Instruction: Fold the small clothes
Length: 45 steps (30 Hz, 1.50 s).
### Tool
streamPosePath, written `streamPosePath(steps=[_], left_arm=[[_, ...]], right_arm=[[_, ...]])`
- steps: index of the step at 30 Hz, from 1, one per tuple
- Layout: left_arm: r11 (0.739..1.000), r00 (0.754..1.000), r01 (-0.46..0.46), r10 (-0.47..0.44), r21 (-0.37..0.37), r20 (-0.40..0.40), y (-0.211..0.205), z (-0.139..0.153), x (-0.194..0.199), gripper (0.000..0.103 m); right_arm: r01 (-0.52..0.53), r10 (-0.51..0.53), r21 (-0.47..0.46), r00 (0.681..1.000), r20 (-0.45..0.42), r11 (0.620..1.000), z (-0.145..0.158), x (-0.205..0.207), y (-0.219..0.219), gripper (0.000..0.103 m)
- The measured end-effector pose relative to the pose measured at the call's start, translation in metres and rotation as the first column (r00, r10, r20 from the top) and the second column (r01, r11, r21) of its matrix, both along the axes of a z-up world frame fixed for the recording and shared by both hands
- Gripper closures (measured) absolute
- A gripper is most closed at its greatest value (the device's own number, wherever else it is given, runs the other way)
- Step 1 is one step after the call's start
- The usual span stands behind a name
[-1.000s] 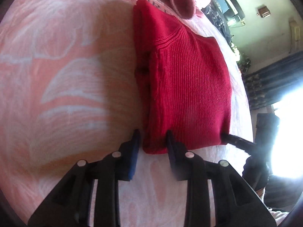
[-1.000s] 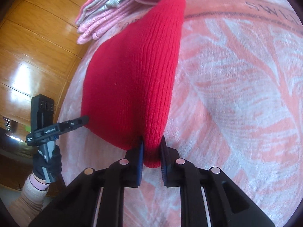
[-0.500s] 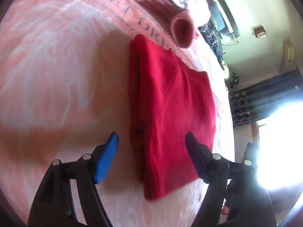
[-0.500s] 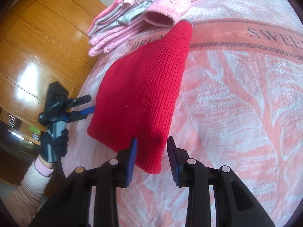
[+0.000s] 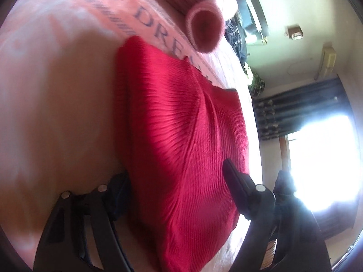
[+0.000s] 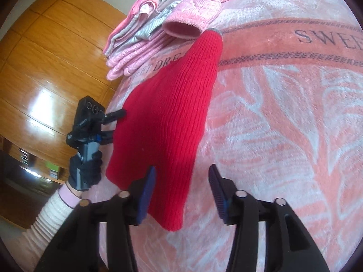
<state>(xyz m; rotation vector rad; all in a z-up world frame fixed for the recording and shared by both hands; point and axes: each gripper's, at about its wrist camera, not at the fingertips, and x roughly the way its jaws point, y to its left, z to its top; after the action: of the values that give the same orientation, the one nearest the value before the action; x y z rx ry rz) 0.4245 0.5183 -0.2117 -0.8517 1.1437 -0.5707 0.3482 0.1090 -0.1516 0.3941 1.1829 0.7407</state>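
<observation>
Red ribbed knit fills the middle of both views: the folded red sweater (image 5: 181, 136) lies flat on the pink blanket (image 6: 283, 113) spread over the bed, its narrow end up against the band of lettering woven into that blanket. Just beyond that end sits a stack of folded pink and grey clothes (image 6: 145, 43), with a rolled pink cuff (image 5: 205, 30) nearly touching the sweater's tip. Down at the near edge, the left gripper (image 5: 174, 174) has its fingers spread wide, one on each side of the sweater's corner, fabric bulging between them but neither finger pinching it. From the right wrist camera that same left gripper shows at the sweater's side edge, held by a black-gloved hand (image 6: 85, 170) with a cream ribbed sleeve (image 6: 50, 215) behind it. The right gripper (image 6: 181, 181) is likewise spread apart, its blue-padded fingers (image 6: 147, 190) flanking the sweater's near corner, the left pad lying over the knit, the right pad above bare blanket. Wooden panelling (image 6: 45, 68) runs along the bed's far side.
</observation>
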Motion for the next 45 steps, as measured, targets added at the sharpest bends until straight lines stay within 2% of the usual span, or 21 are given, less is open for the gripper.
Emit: streamPosePath(steps=[2, 6, 10, 12, 15, 17, 19, 21, 22, 26, 32, 37, 40, 45], left_arm=[[0.999, 0.999, 0.032, -0.032, -0.003, 0.014, -0.010, 0.002, 0.008, 0.025], [0.993, 0.993, 0.112, -0.111, -0.034, 0.042, -0.029, 0.002, 0.014, 0.025], [0.990, 0.990, 0.134, -0.131, -0.053, 0.057, -0.035, 0.000, 0.015, 0.025], [0.989, 0.990, 0.134, -0.130, -0.066, 0.060, -0.036, 0.000, 0.015, 0.025], [0.989, 0.989, 0.139, -0.136, -0.056, 0.055, -0.039, 0.001, 0.013, 0.025], [0.987, 0.991, 0.132, -0.128, -0.089, 0.042, -0.040, 0.001, 0.013, 0.026], [0.983, 0.993, 0.115, -0.112, -0.142, 0.023, -0.039, -0.001, 0.011, 0.037], [0.982, 0.996, 0.091, -0.092, -0.164, 0.005, -0.041, -0.003, 0.007, 0.066], [0.982, 0.997, 0.076, -0.078, -0.172, -0.006, -0.044, -0.003, 0.003, 0.067], [0.982, 0.995, 0.099, -0.097, -0.160, 0.019, -0.072, 0.011, -0.010, 0.068], [0.964, 0.987, 0.159, -0.154, -0.214, 0.037, -0.137, 0.040, -0.035, 0.068], [0.946, 0.973, 0.230, -0.219, -0.227, 0.073, -0.199, 0.062, -0.073, 0.068], [0.949, 0.967, 0.254, -0.244, -0.186, 0.075, -0.228, 0.062, -0.095, 0.067], [0.954, 0.964, 0.244, -0.258, -0.174, -0.063, -0.263, 0.020, -0.116, 0.066]], right_arm=[[0.012, -0.012, 0.024, 1.000, -0.016, 1.000, -0.003, 0.010, 0.000, 0.036], [0.038, -0.033, 0.072, 0.996, -0.079, 0.997, -0.016, 0.035, 0.004, 0.034], [0.033, -0.014, 0.138, 0.991, -0.131, 0.990, -0.031, 0.056, 0.019, 0.034], [0.013, 0.017, 0.193, 0.988, -0.154, 0.981, -0.035, 0.065, 0.030, 0.038], [-0.011, 0.040, 0.185, 0.987, -0.155, 0.983, -0.037, 0.073, 0.043, 0.041], [-0.019, 0.050, 0.188, 0.986, -0.161, 0.982, -0.037, 0.075, 0.043, 0.055], [-0.011, 0.048, 0.209, 0.983, -0.175, 0.978, -0.037, 0.073, 0.035, 0.062], [0.005, 0.035, 0.220, 0.984, -0.177, 0.975, -0.034, 0.069, 0.024, 0.064], [0.011, 0.028, 0.220, 0.984, -0.174, 0.975, -0.031, 0.066, 0.019, 0.065], [0.016, 0.019, 0.222, 0.988, -0.153, 0.975, -0.015, 0.053, -0.005, 0.066], [0.033, -0.001, 0.213, 0.989, -0.149, 0.977, 0.020, 0.026, -0.064, 0.067], [0.019, 0.006, 0.186, 0.991, -0.133, 0.982, 0.043, -0.023, -0.124, 0.067], [0.033, -0.006, 0.170, 0.988, -0.157, 0.985, 0.034, -0.051, -0.153, 0.066], [0.094, -0.070, 0.090, 0.967, -0.243, 0.991, -0.013, -0.076, -0.175, 0.066]])
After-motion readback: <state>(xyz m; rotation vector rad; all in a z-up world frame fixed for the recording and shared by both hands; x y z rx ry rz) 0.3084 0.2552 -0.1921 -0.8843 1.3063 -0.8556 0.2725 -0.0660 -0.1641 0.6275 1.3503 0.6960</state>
